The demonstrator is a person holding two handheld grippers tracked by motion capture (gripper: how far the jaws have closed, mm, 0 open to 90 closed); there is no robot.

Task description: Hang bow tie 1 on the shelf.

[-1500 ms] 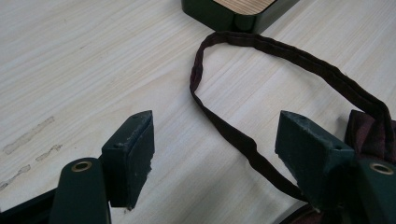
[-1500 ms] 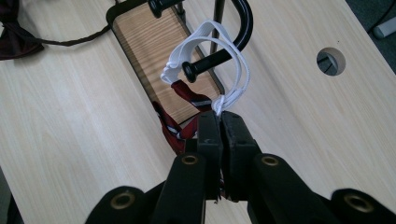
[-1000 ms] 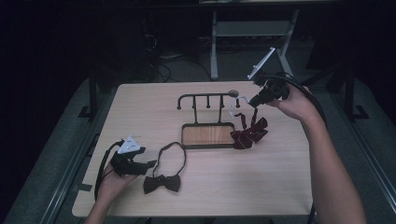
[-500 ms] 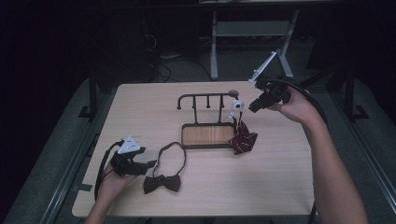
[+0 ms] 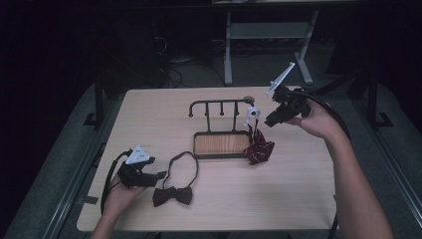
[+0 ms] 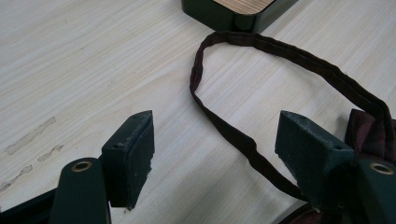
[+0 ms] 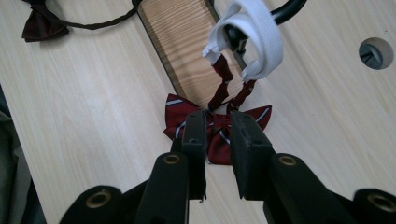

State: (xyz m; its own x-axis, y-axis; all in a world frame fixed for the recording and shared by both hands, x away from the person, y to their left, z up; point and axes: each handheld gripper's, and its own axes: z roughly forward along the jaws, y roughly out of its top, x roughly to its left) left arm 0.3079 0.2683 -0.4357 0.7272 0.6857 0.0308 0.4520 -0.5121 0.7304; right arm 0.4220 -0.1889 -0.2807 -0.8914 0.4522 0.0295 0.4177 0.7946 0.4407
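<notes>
A black hook rack (image 5: 221, 103) stands on a wood-topped base (image 5: 219, 144) mid-table. A red striped bow tie (image 5: 259, 150) hangs from the rack's right end by its white strap (image 5: 252, 115), its lower part on the table. My right gripper (image 5: 271, 119) hovers just right of the strap. Its jaws have just been opening, and in the right gripper view (image 7: 218, 116) a narrow gap holds nothing, with the red tie (image 7: 180, 112) and white strap (image 7: 266, 37) beyond. My left gripper (image 5: 159, 174) rests open at front left, beside a dark bow tie (image 5: 171, 195). Its neck strap (image 6: 299, 56) runs between the jaws.
A round cable hole (image 7: 376, 52) sits in the tabletop beyond the rack. The table's edge runs close behind the left hand. Grey floor and a metal stand (image 5: 268, 35) lie past the far edge.
The right gripper has let go of the red tie's white strap, which now hangs on the rack's end hook. It drew back slightly to the right. The left gripper stayed put.
</notes>
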